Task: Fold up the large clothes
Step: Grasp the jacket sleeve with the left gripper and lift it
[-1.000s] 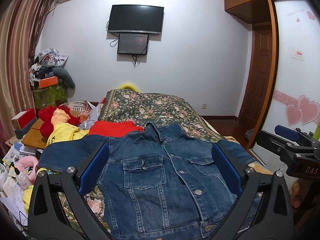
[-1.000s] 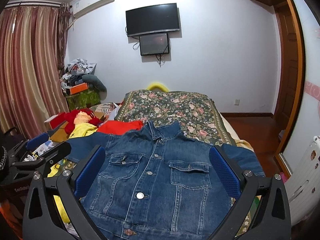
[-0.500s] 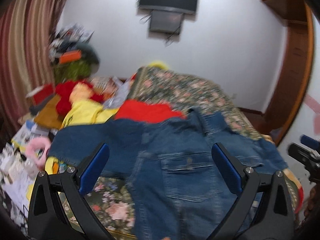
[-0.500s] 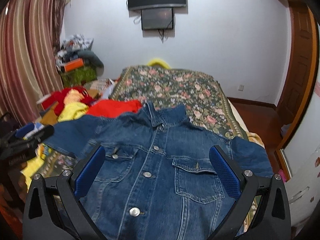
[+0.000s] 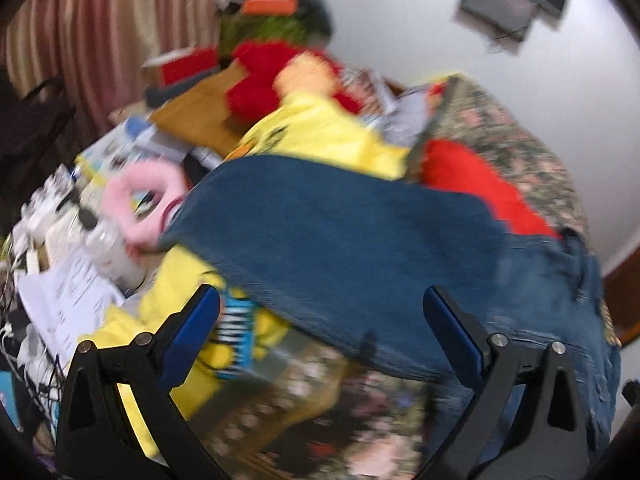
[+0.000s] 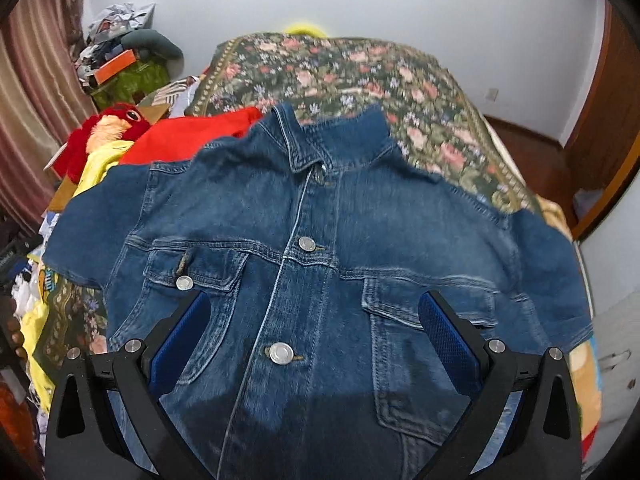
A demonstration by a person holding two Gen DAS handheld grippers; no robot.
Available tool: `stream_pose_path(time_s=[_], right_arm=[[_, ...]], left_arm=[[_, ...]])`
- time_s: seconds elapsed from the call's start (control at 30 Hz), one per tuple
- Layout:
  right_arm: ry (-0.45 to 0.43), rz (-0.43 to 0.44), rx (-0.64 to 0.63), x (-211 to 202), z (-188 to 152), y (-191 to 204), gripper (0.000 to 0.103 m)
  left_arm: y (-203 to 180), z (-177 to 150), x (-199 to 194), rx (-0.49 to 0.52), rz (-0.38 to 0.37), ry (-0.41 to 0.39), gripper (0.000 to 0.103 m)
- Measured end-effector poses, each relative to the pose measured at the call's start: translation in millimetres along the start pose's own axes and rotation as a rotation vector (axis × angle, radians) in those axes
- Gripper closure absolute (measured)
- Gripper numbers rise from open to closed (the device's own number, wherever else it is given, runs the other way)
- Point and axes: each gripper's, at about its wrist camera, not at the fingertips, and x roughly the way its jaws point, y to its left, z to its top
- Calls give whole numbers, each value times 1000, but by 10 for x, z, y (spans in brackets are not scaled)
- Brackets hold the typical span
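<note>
The jacket [image 6: 312, 264] lies front up and buttoned on the bed [image 6: 400, 80], collar to the far side, both sleeves spread out to left and right. Nothing of it is folded yet.

In the last second the left gripper [image 5: 320, 320] has swung away from the middle of the jacket to the left sleeve [image 5: 320, 232]; its picture is now tilted and blurred from the motion. Its fingers [image 5: 192, 320] are wide open and hold nothing. The right gripper [image 6: 312, 328] has come lower and closer over the chest, between the two pockets, also wide open and empty.

I judge that the first fold begins with the left sleeve, to be taken and brought over the body.

Just beside this sleeve lie a yellow cloth [image 5: 320, 136] and a red cloth [image 5: 480, 184], which the fingers could catch by mistake.
</note>
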Motion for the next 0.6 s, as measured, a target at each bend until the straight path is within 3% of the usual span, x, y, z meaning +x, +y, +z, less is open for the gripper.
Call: stream_pose_path(time_s=[0.1, 0.27, 0.6], right_arm=[[15, -3, -6, 56, 8, 24, 0], [16, -2, 6, 57, 25, 27, 0], [11, 27, 43, 18, 46, -18, 0]], left_arm=[[240, 48, 222, -52, 23, 48, 7], [614, 82, 514, -221, -150, 165, 9], [852, 352, 787, -305, -193, 154, 13]])
